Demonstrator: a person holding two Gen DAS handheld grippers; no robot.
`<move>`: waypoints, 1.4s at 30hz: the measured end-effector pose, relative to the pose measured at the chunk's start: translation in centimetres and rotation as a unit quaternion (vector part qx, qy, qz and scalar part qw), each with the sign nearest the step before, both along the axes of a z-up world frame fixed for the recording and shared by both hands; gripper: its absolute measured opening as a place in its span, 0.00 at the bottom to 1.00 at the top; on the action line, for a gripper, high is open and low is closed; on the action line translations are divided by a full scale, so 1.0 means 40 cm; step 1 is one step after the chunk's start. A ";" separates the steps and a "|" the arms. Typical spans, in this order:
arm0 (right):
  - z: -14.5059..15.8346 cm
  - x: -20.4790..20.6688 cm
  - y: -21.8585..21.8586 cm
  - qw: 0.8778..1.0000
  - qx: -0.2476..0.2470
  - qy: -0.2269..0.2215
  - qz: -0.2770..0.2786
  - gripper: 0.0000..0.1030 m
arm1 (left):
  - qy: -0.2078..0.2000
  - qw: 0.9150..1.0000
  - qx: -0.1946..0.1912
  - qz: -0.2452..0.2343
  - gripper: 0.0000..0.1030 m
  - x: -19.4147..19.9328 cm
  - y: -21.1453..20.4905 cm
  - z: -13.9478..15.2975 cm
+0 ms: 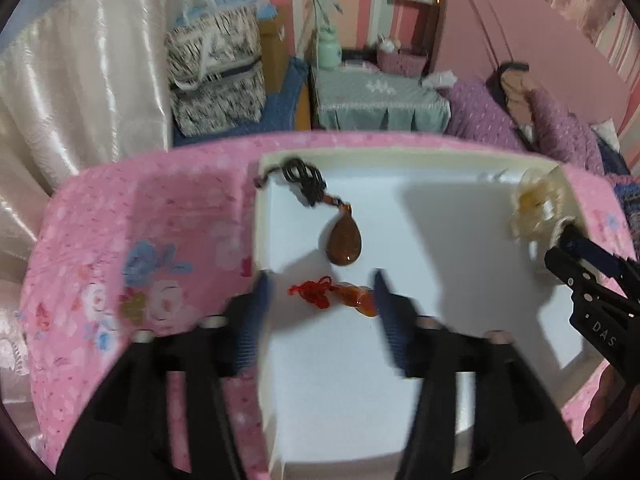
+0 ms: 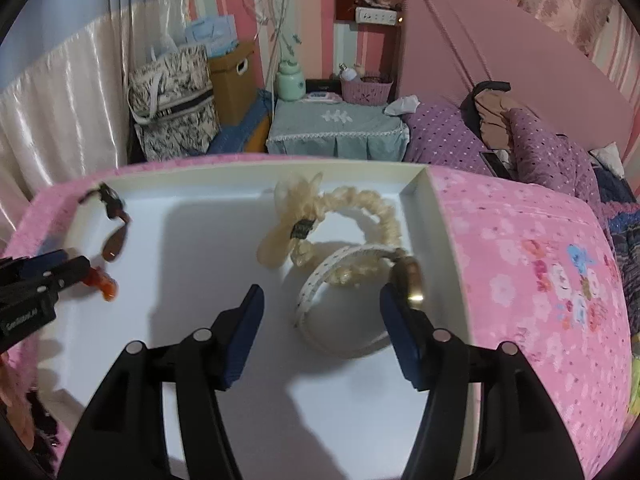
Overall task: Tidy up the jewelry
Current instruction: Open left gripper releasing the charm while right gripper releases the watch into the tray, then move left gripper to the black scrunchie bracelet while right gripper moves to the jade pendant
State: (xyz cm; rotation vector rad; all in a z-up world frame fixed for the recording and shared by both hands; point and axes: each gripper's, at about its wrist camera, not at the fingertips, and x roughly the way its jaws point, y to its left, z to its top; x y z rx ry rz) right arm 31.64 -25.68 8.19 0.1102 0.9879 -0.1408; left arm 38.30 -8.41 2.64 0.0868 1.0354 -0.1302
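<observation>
A white shallow box (image 1: 340,380) (image 2: 200,216) lies on a pink floral cloth. In it lie a brown teardrop pendant (image 1: 344,244) (image 2: 114,246) on a dark cord, an orange pendant (image 1: 356,300) (image 2: 102,282) with a red knot, a cream braided hair tie (image 2: 352,208) with a bow (image 1: 536,204), and a white dotted band (image 2: 332,284) with a gold piece (image 2: 412,280). My left gripper (image 1: 322,284) is open, its fingers either side of the orange pendant. My right gripper (image 2: 322,296) is open over the white band.
The pink cloth (image 1: 140,248) (image 2: 540,272) covers the surface around the box. Behind stand a patterned bag (image 2: 172,108), a cardboard box (image 2: 234,80), a covered bedside stand (image 2: 336,128) and a bed with purple bedding (image 2: 532,148).
</observation>
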 end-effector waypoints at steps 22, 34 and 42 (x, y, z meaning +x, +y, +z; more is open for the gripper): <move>0.105 -0.390 -0.098 0.997 -0.001 -0.043 -0.060 0.87 | -0.058 0.997 -0.039 -0.009 0.97 -0.369 0.260 0.108; 0.089 -0.462 -0.040 0.999 -0.024 -0.025 -0.037 0.87 | -0.046 0.998 -0.032 -0.014 0.97 -0.424 0.270 0.060; 0.055 -0.484 -0.030 0.999 -0.005 -0.014 -0.036 0.87 | -0.030 0.999 -0.040 0.000 0.97 -0.431 0.300 0.020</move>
